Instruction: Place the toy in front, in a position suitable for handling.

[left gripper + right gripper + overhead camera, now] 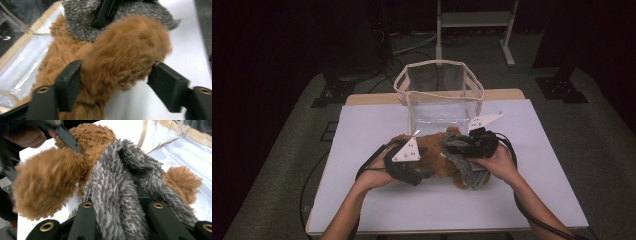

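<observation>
A brown plush toy lies on the white table in front of a clear bag. A grey fuzzy garment is wrapped on its right side. My left gripper is at the toy's left end. In the left gripper view a brown furry limb sits between its jaws; the left jaw touches the fur and the right jaw stands just clear, so the left gripper is open. My right gripper comes in from the right. In the right gripper view that gripper is shut on the grey garment.
An upright clear bag with cream trim stands open-topped just behind the toy. The white table top has bare room to the left, right and front. Beyond the table are a dark floor, cables and a white stand's legs.
</observation>
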Demonstrator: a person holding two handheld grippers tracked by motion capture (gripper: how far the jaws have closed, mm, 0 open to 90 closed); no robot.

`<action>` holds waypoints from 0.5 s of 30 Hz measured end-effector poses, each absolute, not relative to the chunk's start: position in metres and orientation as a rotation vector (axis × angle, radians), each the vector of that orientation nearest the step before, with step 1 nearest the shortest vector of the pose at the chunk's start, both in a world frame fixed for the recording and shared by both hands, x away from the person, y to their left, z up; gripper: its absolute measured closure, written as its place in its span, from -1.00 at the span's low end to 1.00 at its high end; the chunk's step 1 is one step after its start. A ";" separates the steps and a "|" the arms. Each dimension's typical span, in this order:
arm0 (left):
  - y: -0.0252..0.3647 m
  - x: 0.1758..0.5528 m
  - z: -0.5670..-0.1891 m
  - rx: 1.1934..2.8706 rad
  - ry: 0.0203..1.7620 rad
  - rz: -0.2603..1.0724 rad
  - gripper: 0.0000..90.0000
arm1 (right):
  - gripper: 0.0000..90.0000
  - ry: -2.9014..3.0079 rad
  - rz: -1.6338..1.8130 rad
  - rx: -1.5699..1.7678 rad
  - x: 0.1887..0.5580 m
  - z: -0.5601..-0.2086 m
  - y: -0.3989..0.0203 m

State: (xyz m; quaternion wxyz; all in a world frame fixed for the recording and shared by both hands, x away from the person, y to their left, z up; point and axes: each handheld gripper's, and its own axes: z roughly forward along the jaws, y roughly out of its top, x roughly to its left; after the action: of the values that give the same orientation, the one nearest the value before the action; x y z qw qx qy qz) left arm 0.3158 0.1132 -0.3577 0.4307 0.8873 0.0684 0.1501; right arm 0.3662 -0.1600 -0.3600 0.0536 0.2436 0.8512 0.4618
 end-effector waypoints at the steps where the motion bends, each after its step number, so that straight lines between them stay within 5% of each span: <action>1: 0.117 0.315 -0.356 2.209 0.173 0.372 -0.47 | 0.56 2.582 1.405 0.742 0.363 -0.362 -0.162; 15: 0.153 0.349 -0.363 2.197 0.386 0.449 -0.54 | 0.56 2.554 1.473 0.795 0.344 -0.381 -0.189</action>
State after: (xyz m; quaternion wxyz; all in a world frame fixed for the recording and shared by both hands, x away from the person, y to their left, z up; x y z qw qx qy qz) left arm 0.3487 0.1533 -0.3629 0.4198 0.8764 0.1540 0.1790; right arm 0.3439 -0.1894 -0.3814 0.0441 0.2602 0.8356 0.4818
